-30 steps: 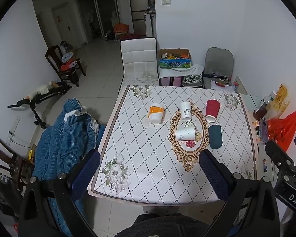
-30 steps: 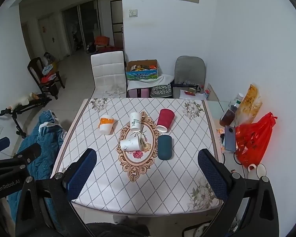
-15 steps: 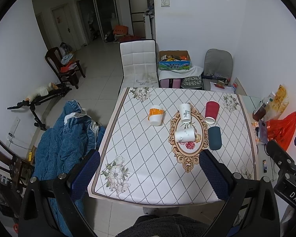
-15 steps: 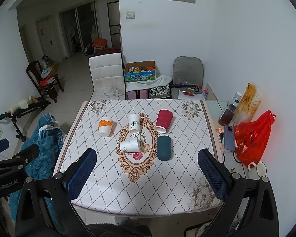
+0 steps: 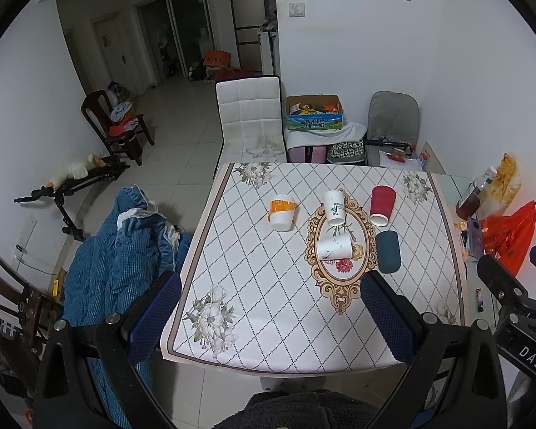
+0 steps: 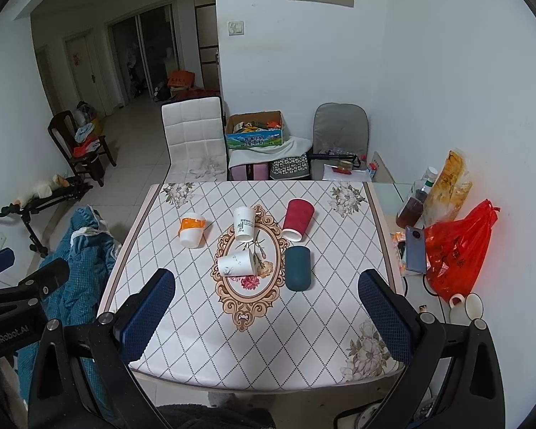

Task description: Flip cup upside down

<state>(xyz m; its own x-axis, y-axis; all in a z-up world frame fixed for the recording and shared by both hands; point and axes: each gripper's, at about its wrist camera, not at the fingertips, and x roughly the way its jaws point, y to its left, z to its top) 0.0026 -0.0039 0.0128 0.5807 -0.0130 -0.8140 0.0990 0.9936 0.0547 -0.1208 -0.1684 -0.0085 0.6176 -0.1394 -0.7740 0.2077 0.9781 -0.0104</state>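
Note:
Several cups lie on their sides on the patterned table (image 5: pixel 253 286): an orange-banded white cup (image 5: pixel 282 211) (image 6: pixel 192 229), a white printed cup (image 5: pixel 334 207) (image 6: pixel 243 223), a white cup with a sketch (image 5: pixel 334 247) (image 6: pixel 236 262), a red cup (image 5: pixel 382 200) (image 6: pixel 298 219) and a dark teal cup (image 5: pixel 388 251) (image 6: pixel 298 268). My left gripper (image 5: pixel 271 316) is open and empty, held above the table's near edge. My right gripper (image 6: pixel 268 314) is open and empty, also well short of the cups.
A white chair (image 5: pixel 250 121) stands at the table's far edge, with a cardboard box (image 5: pixel 314 116) and grey seat (image 5: pixel 393 121) beside it. A blue blanket (image 5: pixel 118 250) lies left of the table. A red bag (image 6: pixel 457 250), phone (image 6: pixel 415 249) and bottles sit right.
Both views have risen and pulled back slightly, so the table and cups appear a little lower and smaller. The cups have not moved. Both grippers stay open.

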